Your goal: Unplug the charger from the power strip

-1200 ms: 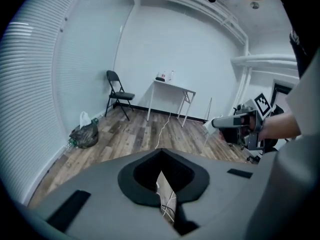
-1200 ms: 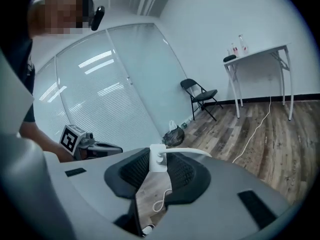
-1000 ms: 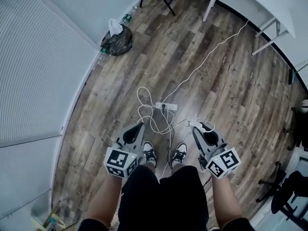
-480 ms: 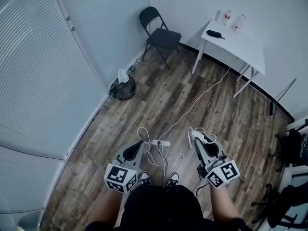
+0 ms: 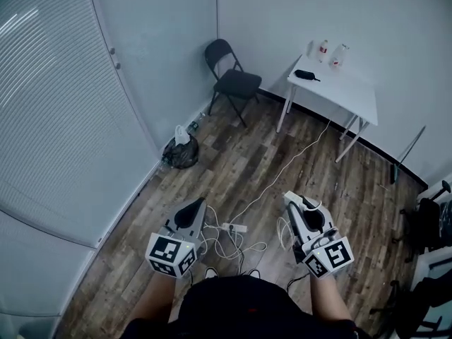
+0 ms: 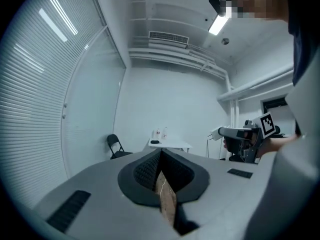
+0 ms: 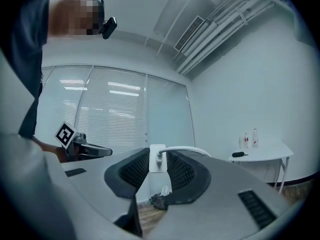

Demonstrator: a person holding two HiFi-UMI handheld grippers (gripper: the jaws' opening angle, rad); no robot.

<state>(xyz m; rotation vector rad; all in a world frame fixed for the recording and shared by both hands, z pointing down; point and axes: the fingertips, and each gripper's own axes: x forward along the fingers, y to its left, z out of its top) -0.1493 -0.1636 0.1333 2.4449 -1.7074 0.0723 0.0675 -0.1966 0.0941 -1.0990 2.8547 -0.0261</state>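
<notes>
The right gripper view shows the right gripper (image 7: 158, 154) clamped on the white charger (image 7: 157, 161). The charger stands upright between the dark pads, and its cable (image 7: 185, 148) arcs out of it to the right, over the jaw. The left gripper view shows the left gripper (image 6: 161, 156) closed. Its pads meet at the tips, and only a thin slit below them opens onto wood floor. Far to the right of those jaws, that view also catches the other gripper side-on, with the charger poking from its tip. Only the head view shows the strip (image 5: 235, 227). It lies on the floor (image 5: 282, 154) below and between the two pairs of jaws, among loops of white cable, well apart from the charger held up in the air. From there a white lead runs across the boards away from the jaws toward the table (image 5: 339, 94). The chair (image 5: 233, 82) stands ahead of the left jaws, against the wall. Both gripper views show the table small in the distance, and the left one shows the chair too.
</notes>
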